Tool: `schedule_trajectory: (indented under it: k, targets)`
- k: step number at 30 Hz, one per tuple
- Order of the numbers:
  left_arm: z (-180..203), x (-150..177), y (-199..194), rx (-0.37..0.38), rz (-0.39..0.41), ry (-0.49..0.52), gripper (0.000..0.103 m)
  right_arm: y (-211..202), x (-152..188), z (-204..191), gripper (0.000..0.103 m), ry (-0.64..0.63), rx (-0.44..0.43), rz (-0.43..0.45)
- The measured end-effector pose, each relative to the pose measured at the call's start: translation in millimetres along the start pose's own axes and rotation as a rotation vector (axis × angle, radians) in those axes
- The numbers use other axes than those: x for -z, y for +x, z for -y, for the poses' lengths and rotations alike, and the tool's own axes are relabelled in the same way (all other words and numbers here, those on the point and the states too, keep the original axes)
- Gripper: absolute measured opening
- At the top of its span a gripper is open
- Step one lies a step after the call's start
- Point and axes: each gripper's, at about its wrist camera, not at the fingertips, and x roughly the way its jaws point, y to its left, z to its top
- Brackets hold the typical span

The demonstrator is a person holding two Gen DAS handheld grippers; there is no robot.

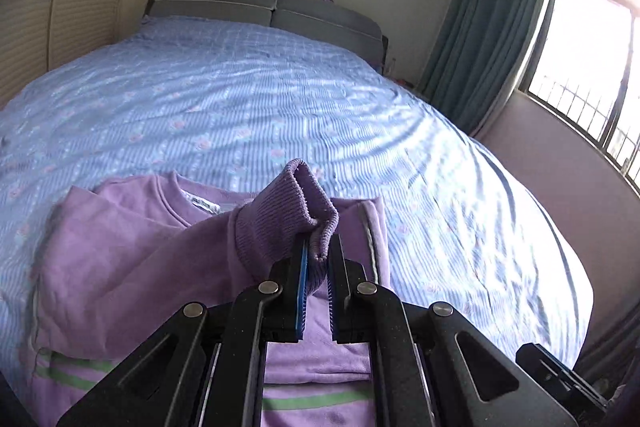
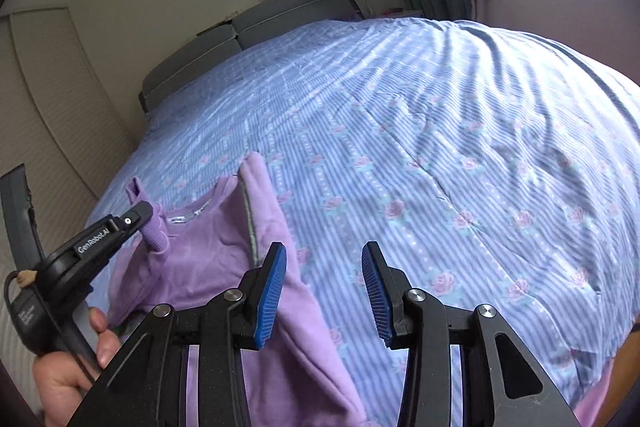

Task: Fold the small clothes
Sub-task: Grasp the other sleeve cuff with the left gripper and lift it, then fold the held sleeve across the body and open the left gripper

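A: Nearest, what is listed?

B: Left gripper (image 1: 318,255), black frame, blue ribbed pads: nearly closed, pinched on the ribbed cuff (image 1: 296,203) of a lilac sweatshirt (image 1: 132,259). The sleeve is lifted and carried across the chest. Right gripper (image 2: 324,287): jaws partly apart, nothing between them, held over the garment's right edge.

A: And progress?

B: Judged early. One sleeve fold is in hand and not yet laid down; the far sleeve (image 2: 264,195) appears turned inward already, a grey seam line showing. The body fold is not yet made. The hem with green stripes (image 1: 316,401) lies flat, closest to the camera.

A: Materials?

B: Sweatshirt: soft fleece-like knit, round neckline, white label (image 1: 200,203) inside. It is spread on the bed (image 1: 360,107), near edge. Cover: blue striped cotton, rose print, rippled. Farther off: grey padded headboard (image 1: 260,7), teal curtain (image 1: 492,27), barred window (image 1: 592,67).
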Motion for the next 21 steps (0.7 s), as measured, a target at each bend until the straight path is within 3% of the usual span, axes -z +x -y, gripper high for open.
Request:
schedule_trajectory:
  k: [6, 7, 10, 11, 15, 21]
  targets:
    - [10, 29, 23, -0.036, -0.126, 0.032, 0.014, 7, 6, 21, 0.041, 0.04, 0.013, -0.018]
    - [12, 32, 21, -0.037, -0.127, 0.042, 0.019, 8, 8, 21, 0.041, 0.043, 0.01, -0.024]
    - [12, 35, 7, -0.046, -0.127, 0.055, 0.051, 12, 11, 19, 0.041, 0.042, 0.0, -0.038]
    - [10, 35, 1, -0.045, -0.121, 0.051, 0.056, 12, 11, 17, 0.041, 0.036, -0.003, -0.041]
    - [-9, 32, -25, -0.042, -0.108, 0.023, 0.058, 8, 13, 4, 0.041, 0.007, -0.013, -0.037]
    - [-68, 25, -44, -0.141, -0.079, -0.023, 0.06, 10, 9, -29, 0.041, -0.06, -0.077, -0.034]
